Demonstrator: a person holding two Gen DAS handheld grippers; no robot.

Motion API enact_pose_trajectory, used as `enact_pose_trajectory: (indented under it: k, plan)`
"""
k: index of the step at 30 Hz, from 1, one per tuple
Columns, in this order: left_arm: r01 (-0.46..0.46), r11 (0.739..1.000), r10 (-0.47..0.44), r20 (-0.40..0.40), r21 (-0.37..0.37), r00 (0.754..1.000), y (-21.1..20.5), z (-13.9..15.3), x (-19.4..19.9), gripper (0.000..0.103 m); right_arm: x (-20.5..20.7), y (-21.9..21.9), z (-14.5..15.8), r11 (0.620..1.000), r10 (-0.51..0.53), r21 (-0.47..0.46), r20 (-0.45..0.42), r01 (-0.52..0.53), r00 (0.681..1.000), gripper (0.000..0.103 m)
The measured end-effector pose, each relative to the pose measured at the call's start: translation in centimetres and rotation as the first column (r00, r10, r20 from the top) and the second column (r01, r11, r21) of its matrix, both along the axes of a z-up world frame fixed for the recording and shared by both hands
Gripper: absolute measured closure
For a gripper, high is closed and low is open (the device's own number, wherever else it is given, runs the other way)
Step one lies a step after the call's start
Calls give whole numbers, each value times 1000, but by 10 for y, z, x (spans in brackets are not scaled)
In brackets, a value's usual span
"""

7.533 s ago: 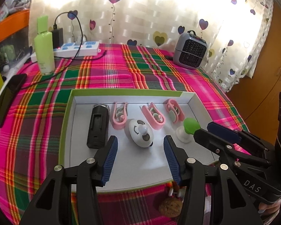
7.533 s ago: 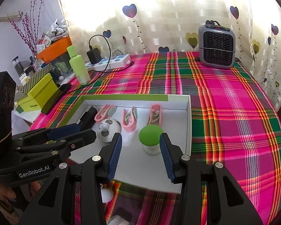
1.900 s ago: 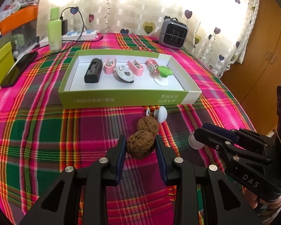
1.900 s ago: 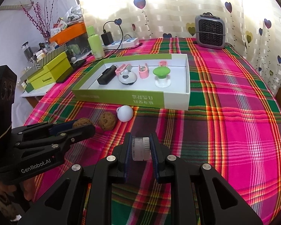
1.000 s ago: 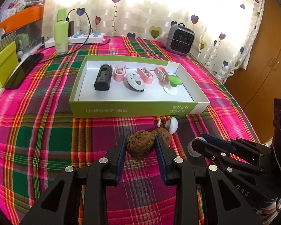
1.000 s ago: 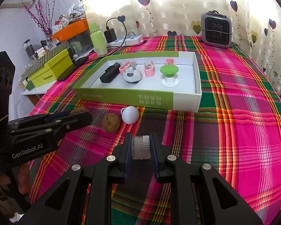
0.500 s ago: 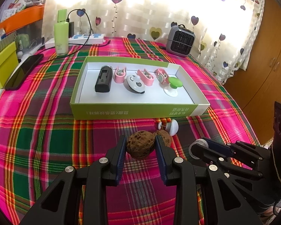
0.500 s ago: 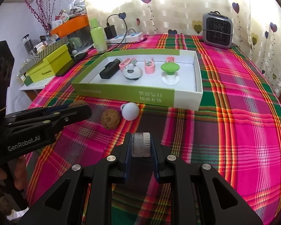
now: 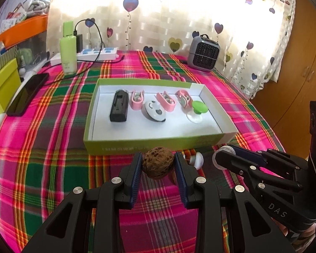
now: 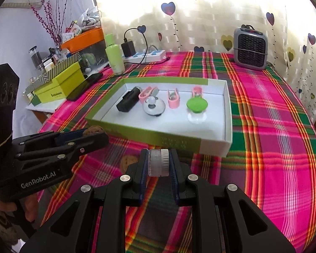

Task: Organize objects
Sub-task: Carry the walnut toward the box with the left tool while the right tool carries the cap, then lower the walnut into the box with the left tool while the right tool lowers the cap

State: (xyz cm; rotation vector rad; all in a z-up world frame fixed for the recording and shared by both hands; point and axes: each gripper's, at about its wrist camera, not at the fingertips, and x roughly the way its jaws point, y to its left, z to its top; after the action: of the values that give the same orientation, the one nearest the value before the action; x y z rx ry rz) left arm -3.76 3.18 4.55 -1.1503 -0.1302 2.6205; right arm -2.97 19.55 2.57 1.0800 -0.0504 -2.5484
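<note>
1. The left hand-held gripper (image 9: 158, 165) is clamped on a walnut (image 9: 158, 164), now lifted off the counter (image 9: 52, 158).
2. The right hand-held gripper (image 10: 158, 162) is clamped on a ridged cap (image 10: 158, 162), also raised.
3. Both items hang just short of the box (image 9: 149, 144); placement inside likely follows.

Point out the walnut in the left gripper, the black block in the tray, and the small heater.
walnut (image 9: 158, 164), left wrist view, its wrinkled front.
black block (image 9: 119, 108), left wrist view, its top face.
heater (image 10: 251, 49), right wrist view, its dark grille.
</note>
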Motion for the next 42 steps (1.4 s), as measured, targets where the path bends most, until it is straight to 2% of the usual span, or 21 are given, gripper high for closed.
enact_pose_trajectory:
  k: [12, 26, 42]
  plan:
    - [-20, 999, 19, -27, -32, 999, -4, 5, -33, 74, -39, -7, 6, 1000, 9, -4, -10, -9, 1000, 83]
    - [-35, 999, 36, 7, -41, 999, -7, -10, -65, 74, -71, -10, -5, 999, 15, -29, 28, -14, 999, 83]
    - [-27, 996, 31, 41, -86, 999, -2, -26, -85, 74, -94, -16, -23, 1000, 13, 15, 77, -14, 997, 83]
